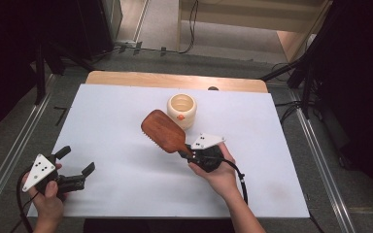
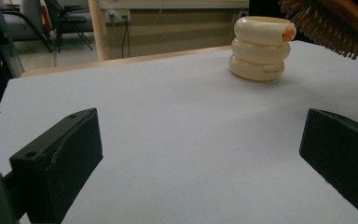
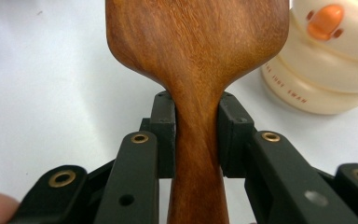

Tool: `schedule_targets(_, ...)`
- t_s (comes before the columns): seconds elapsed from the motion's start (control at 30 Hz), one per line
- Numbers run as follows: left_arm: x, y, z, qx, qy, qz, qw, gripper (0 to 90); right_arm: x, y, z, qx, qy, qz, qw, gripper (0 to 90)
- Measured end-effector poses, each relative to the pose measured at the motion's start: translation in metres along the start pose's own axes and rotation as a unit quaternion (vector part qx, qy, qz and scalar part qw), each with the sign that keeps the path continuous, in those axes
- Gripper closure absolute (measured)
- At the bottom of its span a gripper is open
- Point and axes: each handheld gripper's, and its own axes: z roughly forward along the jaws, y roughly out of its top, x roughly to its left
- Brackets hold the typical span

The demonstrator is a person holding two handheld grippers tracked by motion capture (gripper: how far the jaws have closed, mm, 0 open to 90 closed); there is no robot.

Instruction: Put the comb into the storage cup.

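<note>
At the table's [image 1: 126, 204] near left corner, the left gripper [image 1: 77, 167] rested low with its jaws wide apart and nothing between them. Toward the middle, a wooden hairbrush [image 1: 162, 131] was held off the white surface, bristles down, its handle clamped between the jaws of the right gripper [image 1: 190, 151]. Just beyond the brush head stood a cream cup [image 1: 181, 110]. A careless swing forward would likely knock the cup over, and the narrow handle might twist in the grip.
</note>
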Motion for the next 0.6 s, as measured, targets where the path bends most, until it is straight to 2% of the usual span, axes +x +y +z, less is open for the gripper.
schedule_targets(0.3,0.000,0.000,0.000,0.001,0.004,0.000,1.0000,0.0,-0.002,0.000,-0.009,-0.033,0.002,0.002,0.9995,69.6)
schedule_targets(0.6,0.000,0.000,0.000,0.001,0.008,-0.002,1.0000,0.0,-0.003,-0.003,-0.018,-0.068,-0.013,0.001,0.9976,69.6)
